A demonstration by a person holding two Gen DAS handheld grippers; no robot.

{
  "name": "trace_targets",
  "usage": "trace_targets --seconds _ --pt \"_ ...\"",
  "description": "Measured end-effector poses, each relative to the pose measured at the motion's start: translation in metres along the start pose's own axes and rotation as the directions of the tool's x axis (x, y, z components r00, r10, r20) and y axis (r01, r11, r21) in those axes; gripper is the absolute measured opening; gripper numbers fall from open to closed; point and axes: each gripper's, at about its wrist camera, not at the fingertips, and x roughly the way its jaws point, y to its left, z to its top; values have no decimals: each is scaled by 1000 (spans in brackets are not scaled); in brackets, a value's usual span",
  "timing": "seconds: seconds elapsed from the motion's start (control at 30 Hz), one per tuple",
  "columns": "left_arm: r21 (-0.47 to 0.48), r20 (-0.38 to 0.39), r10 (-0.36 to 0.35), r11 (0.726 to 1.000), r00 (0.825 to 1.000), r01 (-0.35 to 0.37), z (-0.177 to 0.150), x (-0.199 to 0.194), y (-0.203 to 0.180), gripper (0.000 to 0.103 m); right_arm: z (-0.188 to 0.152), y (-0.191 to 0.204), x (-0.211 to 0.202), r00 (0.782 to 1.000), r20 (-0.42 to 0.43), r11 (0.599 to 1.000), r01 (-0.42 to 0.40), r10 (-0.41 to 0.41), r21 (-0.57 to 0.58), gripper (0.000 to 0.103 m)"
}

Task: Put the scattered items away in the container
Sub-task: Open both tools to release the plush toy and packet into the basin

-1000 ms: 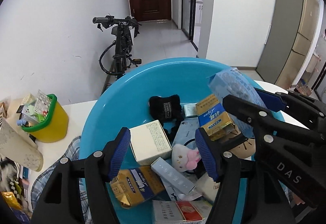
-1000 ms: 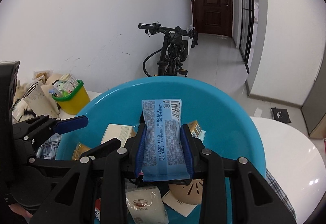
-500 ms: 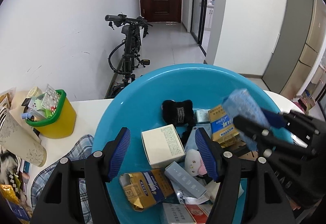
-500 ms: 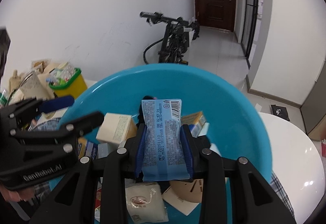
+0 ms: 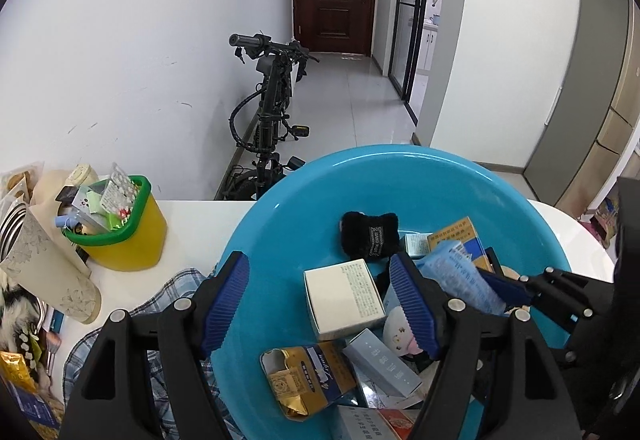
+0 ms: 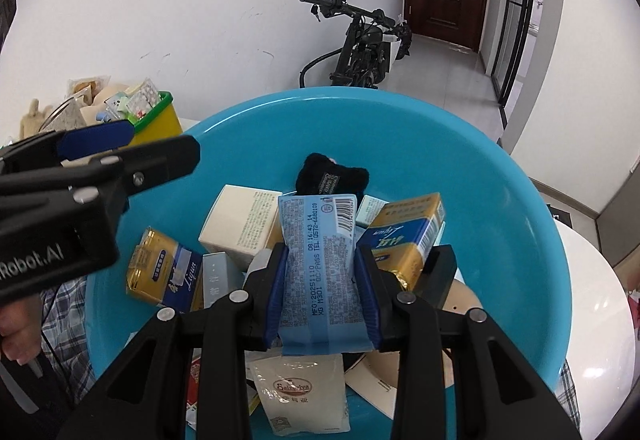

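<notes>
Two blue-padded fingers of the left gripper (image 5: 324, 304) stand wide apart and hold nothing in the left wrist view, hanging over the near edge of the blue basin (image 5: 400, 176), where a cream box (image 5: 342, 298) lies between them, a black pouch (image 5: 370, 234) sits at about one o'clock from it, and the right gripper (image 5: 500, 290) comes in from three o'clock with the light blue packet (image 5: 460, 276). In the right wrist view, the right gripper (image 6: 323, 290) is clamped on the light blue packet (image 6: 320, 260) above the basin (image 6: 480, 168), with a gold-and-blue carton (image 6: 404, 236) at two o'clock and the left gripper (image 6: 96, 156) at ten o'clock.
</notes>
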Motion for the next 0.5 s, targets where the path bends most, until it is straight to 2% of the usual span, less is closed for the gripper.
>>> trace_targets --seconds 0.07,0.13,0.17,0.2,0.5 --pt "-6 3 3 1000 1000 -3 1 -1 2 75 0 0 0 1000 -1 1000 -4 4 2 33" --pt "-9 4 3 1000 1000 -3 1 -1 4 75 1 -2 -1 1000 3 1000 -3 3 15 46" --pt "-10 4 3 1000 1000 -3 1 -2 4 75 1 -2 -2 1000 11 1000 5 -5 19 61" --pt "-10 5 4 1000 1000 -4 1 -2 5 75 1 -3 -4 1000 23 1000 19 -20 18 66" --pt "1 11 3 1000 1000 -3 1 -4 1 75 4 -10 -19 993 72 995 97 -98 19 66"
